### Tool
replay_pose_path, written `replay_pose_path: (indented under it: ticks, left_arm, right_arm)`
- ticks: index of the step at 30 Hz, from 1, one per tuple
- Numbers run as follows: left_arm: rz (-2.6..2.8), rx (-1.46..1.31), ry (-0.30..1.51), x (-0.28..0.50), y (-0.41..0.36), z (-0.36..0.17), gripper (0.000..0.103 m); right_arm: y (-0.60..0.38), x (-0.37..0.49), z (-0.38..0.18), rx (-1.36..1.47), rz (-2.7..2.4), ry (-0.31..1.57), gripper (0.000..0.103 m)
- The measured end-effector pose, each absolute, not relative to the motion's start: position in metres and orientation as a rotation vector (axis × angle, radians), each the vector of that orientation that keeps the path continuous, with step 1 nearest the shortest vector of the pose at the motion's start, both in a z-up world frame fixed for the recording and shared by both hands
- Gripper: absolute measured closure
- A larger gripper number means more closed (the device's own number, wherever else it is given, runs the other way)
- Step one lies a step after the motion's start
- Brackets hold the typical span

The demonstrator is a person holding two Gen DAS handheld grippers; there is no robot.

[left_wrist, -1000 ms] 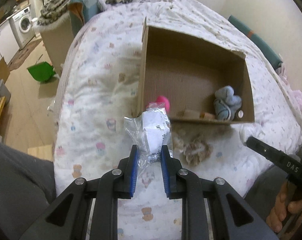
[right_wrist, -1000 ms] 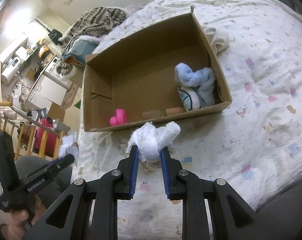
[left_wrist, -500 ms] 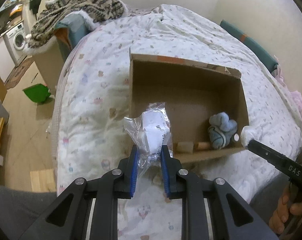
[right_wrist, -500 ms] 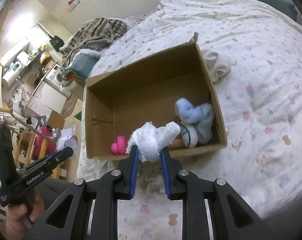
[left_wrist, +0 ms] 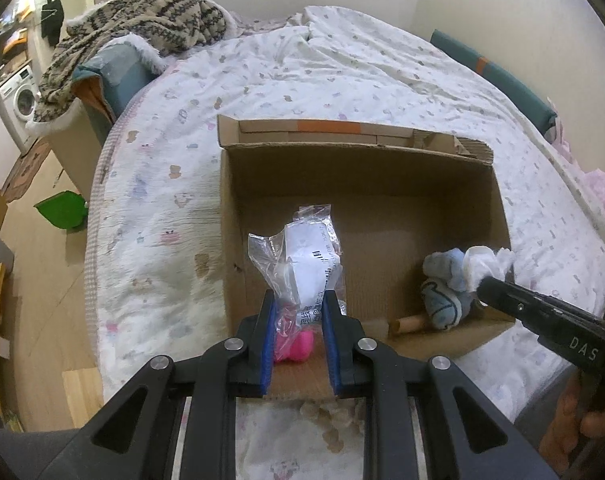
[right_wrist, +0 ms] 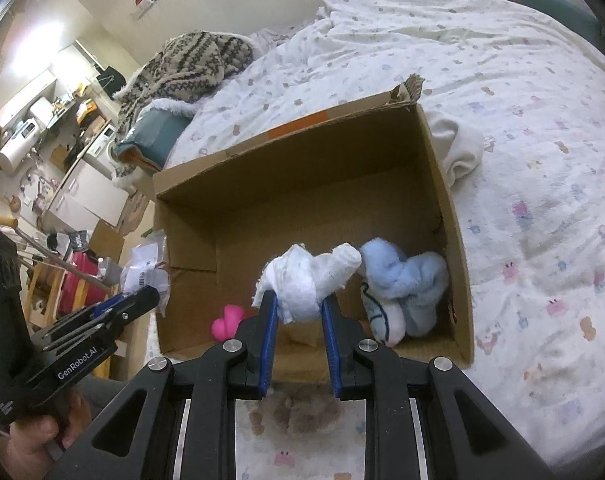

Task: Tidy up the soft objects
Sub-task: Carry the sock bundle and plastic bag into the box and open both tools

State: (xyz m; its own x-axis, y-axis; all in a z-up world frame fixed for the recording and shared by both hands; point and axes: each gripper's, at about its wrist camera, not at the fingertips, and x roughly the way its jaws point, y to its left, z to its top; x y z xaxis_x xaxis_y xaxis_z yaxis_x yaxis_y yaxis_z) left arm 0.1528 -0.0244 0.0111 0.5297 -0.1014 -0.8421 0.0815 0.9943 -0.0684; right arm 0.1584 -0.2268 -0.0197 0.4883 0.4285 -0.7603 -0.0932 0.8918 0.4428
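Note:
An open cardboard box lies on the bed. My left gripper is shut on a clear plastic bag with white contents and holds it over the box's near left part. My right gripper is shut on a white crumpled cloth over the box's near edge. Inside the box lie a pink soft toy, a light blue plush and a small cardboard tube.
A brown fuzzy object lies on the bed in front of the box. A cream cloth lies behind the box's right corner. A patterned knit blanket is piled at the bed's far left. The wooden floor is to the left.
Both grippers have moved forward with their loads, from in front of the box to over its near edge. The box now fills more of each view.

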Motion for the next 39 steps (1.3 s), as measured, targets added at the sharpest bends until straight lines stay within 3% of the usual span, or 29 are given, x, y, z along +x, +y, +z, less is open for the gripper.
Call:
replay_pose_path:
  ticks: [13, 39]
  left_arm:
    - [-0.125, -0.003, 1.035, 0.168, -0.030, -0.029, 0.084]
    - [-0.164, -0.034, 1.043, 0.164, -0.040, -0.040, 0.082]
  right_arm:
    - [-0.225, 0.169, -0.055, 0.386, 0.323, 1.070, 0.079]
    - [-0.218, 0.180, -0.075, 0.356, 0.295, 1.143, 0.079]
